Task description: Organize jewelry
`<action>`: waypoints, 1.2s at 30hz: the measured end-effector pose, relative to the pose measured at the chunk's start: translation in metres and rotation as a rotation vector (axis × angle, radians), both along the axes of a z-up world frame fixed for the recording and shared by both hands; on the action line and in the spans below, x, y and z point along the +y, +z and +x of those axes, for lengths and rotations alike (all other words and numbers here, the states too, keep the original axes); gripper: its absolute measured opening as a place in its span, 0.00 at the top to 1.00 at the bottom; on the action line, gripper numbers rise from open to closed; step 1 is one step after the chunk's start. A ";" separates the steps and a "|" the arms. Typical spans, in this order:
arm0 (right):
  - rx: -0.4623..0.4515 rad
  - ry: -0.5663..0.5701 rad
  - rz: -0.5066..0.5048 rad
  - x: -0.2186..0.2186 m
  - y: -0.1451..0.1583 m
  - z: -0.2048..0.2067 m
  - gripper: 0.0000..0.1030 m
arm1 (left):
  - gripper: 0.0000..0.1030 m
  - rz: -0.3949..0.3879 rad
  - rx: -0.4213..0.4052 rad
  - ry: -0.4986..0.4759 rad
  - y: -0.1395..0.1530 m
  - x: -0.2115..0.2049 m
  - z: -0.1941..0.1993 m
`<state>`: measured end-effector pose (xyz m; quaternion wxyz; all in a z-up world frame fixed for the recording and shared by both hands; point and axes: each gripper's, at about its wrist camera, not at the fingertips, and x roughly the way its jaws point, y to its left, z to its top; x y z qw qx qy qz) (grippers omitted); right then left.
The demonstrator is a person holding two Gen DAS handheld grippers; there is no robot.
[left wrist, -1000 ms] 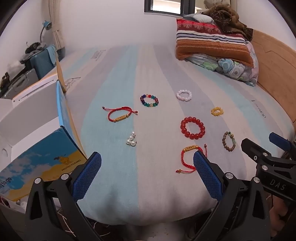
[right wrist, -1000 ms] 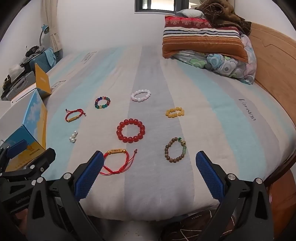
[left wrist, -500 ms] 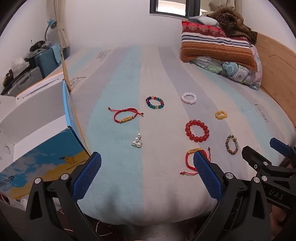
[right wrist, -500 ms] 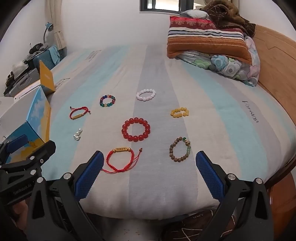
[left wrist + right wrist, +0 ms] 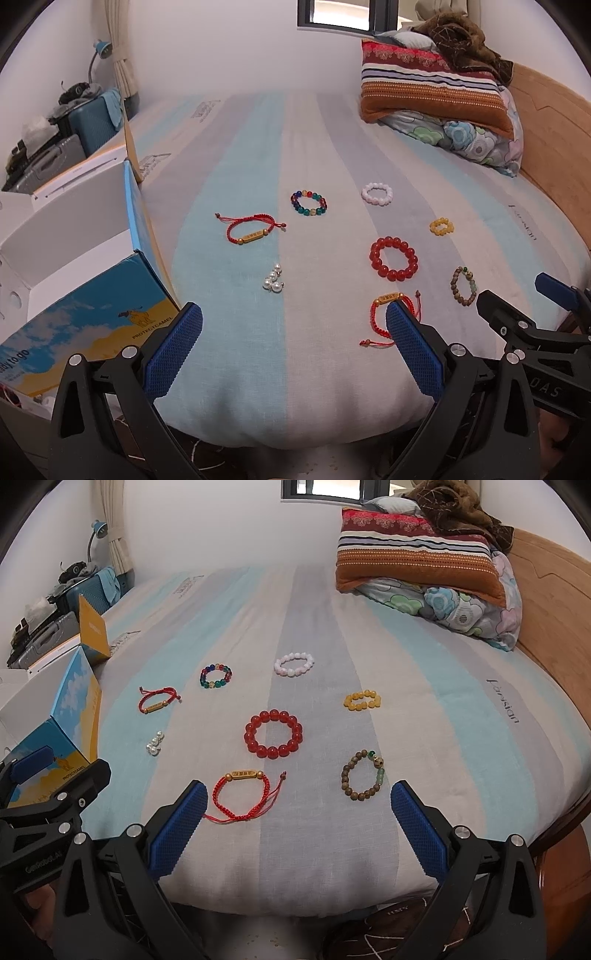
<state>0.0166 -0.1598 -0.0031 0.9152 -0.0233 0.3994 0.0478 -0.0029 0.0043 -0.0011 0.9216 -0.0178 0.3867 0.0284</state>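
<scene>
**Jewelry laid out on the bed ahead of two spread grippers**

Left gripper [image 5: 293, 325]: fingers spread wide, holding nothing, poised at the near edge of the striped bed sheet [image 5: 317, 147]. To its left stands an open blue-and-yellow box [image 5: 88, 314]. Ahead, between the fingers, lie a cluster of pearls [image 5: 273, 281]; farther ahead, a red cord bracelet with gold bar [image 5: 251, 229] and a multicolour bead bracelet [image 5: 309, 203]. A second red cord bracelet [image 5: 391, 310] lies partly hidden behind the tip of its right finger. Right gripper [image 5: 295, 801]: fingers likewise spread and empty. Just beside its left fingertip lies the second red cord bracelet; ahead, between the fingers, the large red bead bracelet [image 5: 273, 733]; near its right finger, a brown wooden bead bracelet [image 5: 363, 775]. Farther ahead lie a yellow bead bracelet [image 5: 362, 700] and a white bead bracelet [image 5: 294, 664]. Well beyond, to the right, striped and floral pillows [image 5: 421, 565] are stacked against the wooden headboard [image 5: 550, 602].
</scene>
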 end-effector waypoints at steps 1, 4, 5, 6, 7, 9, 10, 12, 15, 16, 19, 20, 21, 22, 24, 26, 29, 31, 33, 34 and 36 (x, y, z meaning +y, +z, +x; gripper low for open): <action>-0.001 0.002 0.001 0.000 0.000 0.000 0.07 | 0.05 -0.002 -0.001 -0.001 0.001 0.000 0.000; 0.001 0.000 -0.001 -0.001 0.000 0.000 0.07 | 0.05 0.000 0.000 0.003 0.000 0.001 -0.001; 0.001 0.000 -0.002 0.000 0.000 0.000 0.07 | 0.05 0.001 -0.001 0.003 0.001 0.001 -0.001; 0.000 0.000 -0.001 0.000 0.000 0.000 0.07 | 0.05 0.001 -0.003 0.003 0.001 0.001 -0.001; 0.000 0.000 -0.001 0.000 0.001 0.000 0.07 | 0.05 0.002 -0.003 0.003 0.001 0.001 -0.002; 0.000 -0.001 -0.001 -0.001 0.001 0.000 0.07 | 0.05 0.004 -0.003 0.006 0.001 0.001 -0.003; -0.001 -0.001 -0.003 -0.001 0.001 0.000 0.07 | 0.05 0.004 0.000 0.008 0.001 0.001 -0.002; -0.001 -0.004 -0.006 -0.002 0.001 0.000 0.07 | 0.05 0.001 0.004 0.014 0.003 0.003 0.000; 0.000 -0.004 -0.006 -0.001 0.000 0.000 0.07 | 0.05 -0.008 0.003 0.016 0.004 0.005 -0.001; 0.000 -0.004 -0.005 -0.002 0.000 0.000 0.07 | 0.05 -0.008 0.001 0.017 0.004 0.005 -0.002; 0.000 -0.006 -0.007 -0.001 0.000 0.000 0.07 | 0.05 -0.003 -0.005 0.014 0.006 0.004 -0.004; 0.000 -0.005 -0.006 -0.002 0.000 0.000 0.07 | 0.05 -0.002 -0.004 0.013 0.006 0.004 -0.003; -0.001 -0.005 -0.005 -0.002 0.000 0.000 0.07 | 0.05 0.000 -0.003 0.013 0.006 0.004 -0.003; -0.001 -0.006 -0.006 -0.003 0.000 0.000 0.07 | 0.05 0.000 -0.002 0.014 0.005 0.004 -0.003; -0.003 -0.008 -0.005 -0.004 0.001 -0.001 0.07 | 0.05 0.000 0.001 0.017 0.005 0.005 -0.003; -0.001 -0.010 -0.005 -0.003 0.001 0.002 0.07 | 0.05 -0.001 -0.001 0.017 0.006 0.006 -0.004; -0.002 -0.012 -0.006 -0.005 0.001 0.002 0.07 | 0.05 -0.001 -0.002 0.016 0.006 0.006 -0.005; -0.002 -0.010 -0.007 -0.005 0.001 0.003 0.07 | 0.05 0.003 -0.001 0.017 0.006 0.003 -0.002; -0.004 -0.009 -0.008 -0.005 0.001 0.003 0.07 | 0.05 0.003 -0.002 0.015 0.007 0.003 -0.002; -0.005 -0.011 -0.008 -0.003 0.001 0.001 0.07 | 0.05 0.003 -0.001 0.015 0.006 0.003 -0.003; -0.007 -0.011 -0.009 -0.004 0.001 0.001 0.07 | 0.05 0.002 0.000 0.015 0.006 0.003 -0.003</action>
